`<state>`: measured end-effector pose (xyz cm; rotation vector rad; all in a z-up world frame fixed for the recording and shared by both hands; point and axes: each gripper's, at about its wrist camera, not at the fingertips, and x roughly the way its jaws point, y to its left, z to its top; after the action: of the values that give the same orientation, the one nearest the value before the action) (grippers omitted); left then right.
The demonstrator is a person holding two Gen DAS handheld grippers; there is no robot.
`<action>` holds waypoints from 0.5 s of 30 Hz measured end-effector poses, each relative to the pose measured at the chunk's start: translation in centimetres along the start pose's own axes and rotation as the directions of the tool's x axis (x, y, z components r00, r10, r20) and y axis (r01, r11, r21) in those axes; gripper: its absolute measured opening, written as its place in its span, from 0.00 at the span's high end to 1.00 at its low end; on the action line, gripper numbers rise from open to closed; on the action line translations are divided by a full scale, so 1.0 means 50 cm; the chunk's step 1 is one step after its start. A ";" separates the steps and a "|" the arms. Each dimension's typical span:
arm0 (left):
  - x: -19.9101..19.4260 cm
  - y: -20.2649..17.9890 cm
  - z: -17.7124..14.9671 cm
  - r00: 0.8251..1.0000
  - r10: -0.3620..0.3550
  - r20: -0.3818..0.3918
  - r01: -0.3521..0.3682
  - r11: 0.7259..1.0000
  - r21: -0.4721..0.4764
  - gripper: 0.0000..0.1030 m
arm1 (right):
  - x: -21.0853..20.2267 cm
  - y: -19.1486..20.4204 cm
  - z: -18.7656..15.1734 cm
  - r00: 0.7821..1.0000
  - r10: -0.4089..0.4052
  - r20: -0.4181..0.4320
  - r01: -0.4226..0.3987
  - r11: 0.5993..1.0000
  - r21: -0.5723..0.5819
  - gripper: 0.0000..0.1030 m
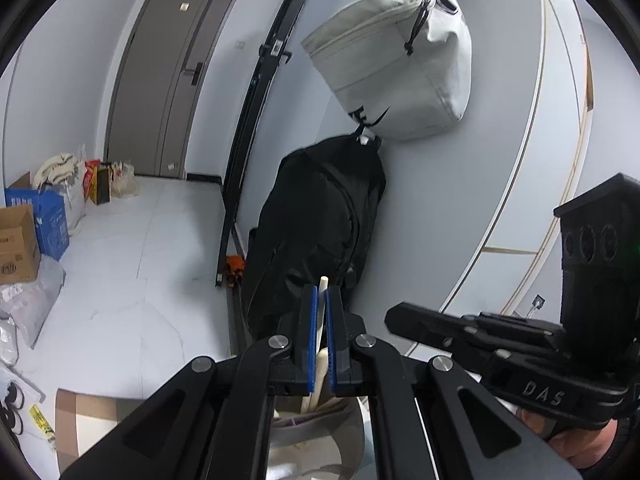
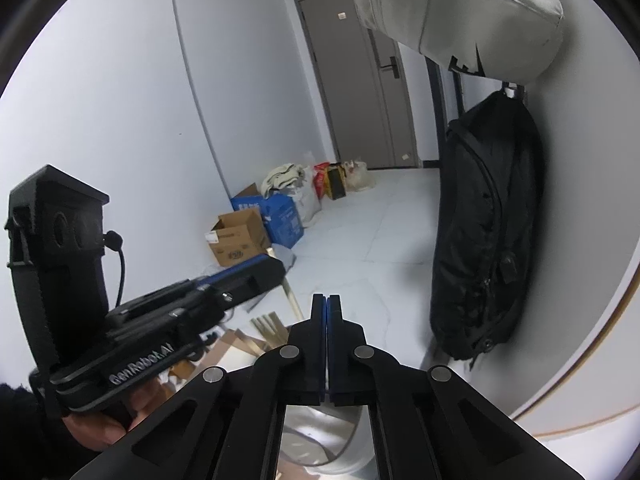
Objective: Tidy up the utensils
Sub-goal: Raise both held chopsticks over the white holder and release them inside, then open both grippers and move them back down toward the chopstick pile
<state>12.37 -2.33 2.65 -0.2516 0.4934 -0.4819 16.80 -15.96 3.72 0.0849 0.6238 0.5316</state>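
My left gripper (image 1: pixel 321 293) is shut on a pale wooden stick (image 1: pixel 323 281), a chopstick or utensil handle, which stands nearly upright between the blue pads. Its lower end reaches down into a grey holder (image 1: pixel 352 420) below the jaws. In the right wrist view the left gripper (image 2: pixel 274 270) sits at the left with the same stick (image 2: pixel 293 303) running through it. Several more wooden sticks (image 2: pixel 267 325) lie just below it. My right gripper (image 2: pixel 326 304) is shut with nothing between its pads, above a shiny metal container (image 2: pixel 340 436). It (image 1: pixel 396 316) points in from the right, close beside the left jaws.
A black backpack (image 1: pixel 320 232) hangs on the wall straight ahead, under a light grey bag (image 1: pixel 400 60). A black folded frame (image 1: pixel 248 128) leans beside them. Cardboard boxes (image 1: pixel 20 248) and bags line the left wall, before a grey door (image 1: pixel 168 80). The white floor (image 1: pixel 140 260) lies between.
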 end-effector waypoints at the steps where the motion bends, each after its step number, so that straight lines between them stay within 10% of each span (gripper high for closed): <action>1: -0.002 0.003 -0.003 1.000 -0.003 -0.004 0.003 1.000 -0.005 1.00 | -0.002 -0.002 -0.001 1.000 -0.001 0.001 0.001 1.000 0.005 1.00; 15: 0.011 0.000 -0.036 0.982 -0.036 -0.187 0.035 0.999 -0.010 0.91 | -0.079 -0.068 -0.062 0.998 -0.055 0.035 0.048 0.984 0.170 0.97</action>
<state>11.88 -2.81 0.90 -0.2228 0.6753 -0.5418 13.85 -21.10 2.51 0.2383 0.6296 0.4255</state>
